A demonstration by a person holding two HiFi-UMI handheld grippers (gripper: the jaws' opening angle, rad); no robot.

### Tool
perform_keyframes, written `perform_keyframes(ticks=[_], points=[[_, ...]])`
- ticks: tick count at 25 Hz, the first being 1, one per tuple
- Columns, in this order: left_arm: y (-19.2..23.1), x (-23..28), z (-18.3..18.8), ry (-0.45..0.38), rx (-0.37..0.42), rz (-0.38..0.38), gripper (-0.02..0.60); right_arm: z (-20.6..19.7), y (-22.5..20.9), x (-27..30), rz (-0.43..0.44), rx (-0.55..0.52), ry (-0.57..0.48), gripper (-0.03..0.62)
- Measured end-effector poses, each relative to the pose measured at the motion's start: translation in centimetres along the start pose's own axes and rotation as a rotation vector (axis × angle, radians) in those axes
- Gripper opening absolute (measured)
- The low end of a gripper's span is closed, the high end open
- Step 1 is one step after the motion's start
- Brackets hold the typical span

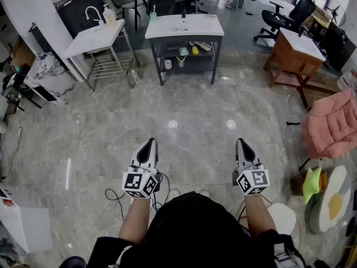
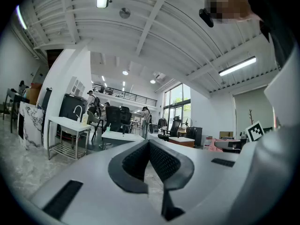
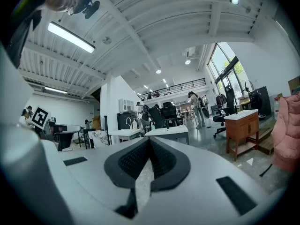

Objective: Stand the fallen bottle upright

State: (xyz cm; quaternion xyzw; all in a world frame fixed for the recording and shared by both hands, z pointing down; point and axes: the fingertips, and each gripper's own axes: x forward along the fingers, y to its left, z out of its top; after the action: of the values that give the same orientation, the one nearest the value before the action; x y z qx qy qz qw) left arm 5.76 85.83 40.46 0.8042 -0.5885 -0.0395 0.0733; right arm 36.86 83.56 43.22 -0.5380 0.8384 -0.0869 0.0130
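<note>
I see no fallen bottle clearly from this distance. A white-topped table (image 1: pixel 184 25) on a dark frame stands far ahead across the marble floor. A pale green cup (image 1: pixel 153 17) stands on its top, and small items (image 1: pixel 184 52) sit on its lower shelf. Both grippers are held level above the floor, pointing at that table and far from it. My left gripper (image 1: pixel 149 144) is shut with nothing in it, its pads meeting (image 2: pixel 149 142). The right gripper (image 1: pixel 241 143) is also shut and empty (image 3: pixel 149 139). Both gripper views show the table small and distant (image 2: pixel 123 137) (image 3: pixel 168 131).
A white sink stand (image 1: pixel 95 38) with a soap bottle (image 1: pixel 109 17) stands at the left of the table. A wooden desk (image 1: pixel 295 54), a black office chair (image 1: pixel 287 18) and a pink cushioned seat (image 1: pixel 334 124) are at the right. Cables (image 1: pixel 117 197) lie by my feet.
</note>
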Motion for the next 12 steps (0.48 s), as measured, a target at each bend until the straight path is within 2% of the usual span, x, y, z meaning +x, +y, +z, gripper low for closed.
perform_keyframes(ticks=[12], points=[[-1.2,1.2,0.7,-0.014,0.010,0.008,0.017,1.8,-1.9,-0.1,0.010,-0.007,-0.034,0.028]])
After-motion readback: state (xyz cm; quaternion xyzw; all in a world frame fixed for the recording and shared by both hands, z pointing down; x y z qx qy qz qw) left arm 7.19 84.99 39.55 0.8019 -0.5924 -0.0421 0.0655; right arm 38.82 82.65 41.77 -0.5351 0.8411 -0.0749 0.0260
